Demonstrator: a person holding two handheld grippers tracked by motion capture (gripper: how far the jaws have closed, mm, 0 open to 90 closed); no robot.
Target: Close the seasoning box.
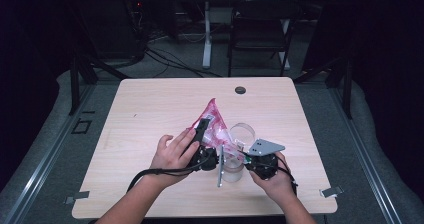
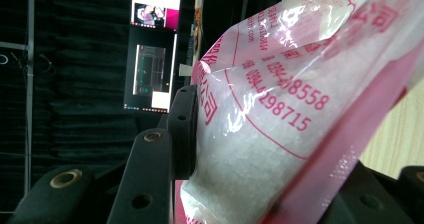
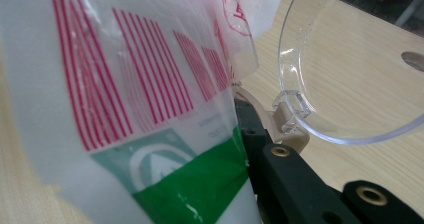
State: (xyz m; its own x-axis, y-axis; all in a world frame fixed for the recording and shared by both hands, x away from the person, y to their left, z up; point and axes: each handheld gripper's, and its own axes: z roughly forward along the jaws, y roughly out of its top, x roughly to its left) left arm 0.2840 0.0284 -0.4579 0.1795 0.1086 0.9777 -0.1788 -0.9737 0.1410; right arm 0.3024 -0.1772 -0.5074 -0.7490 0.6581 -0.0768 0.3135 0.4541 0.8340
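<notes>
high overhead, claw cameras close (bag (image 1: 212,126) shared)

Both forearms enter from the bottom edge of the high view, angled inward toward the table middle. Left hand (image 1: 172,154) wraps its gripper body from the side, fingers spread over the top; left gripper (image 1: 202,126) points away from the person and slightly right, jaws partly apart and pressed on a load between them. Right hand (image 1: 274,178) cups its gripper from below, knuckles toward the person. Right gripper (image 1: 239,156) points left toward the other one, grey three-cornered plate on top, jaws clamped fully together.
</notes>
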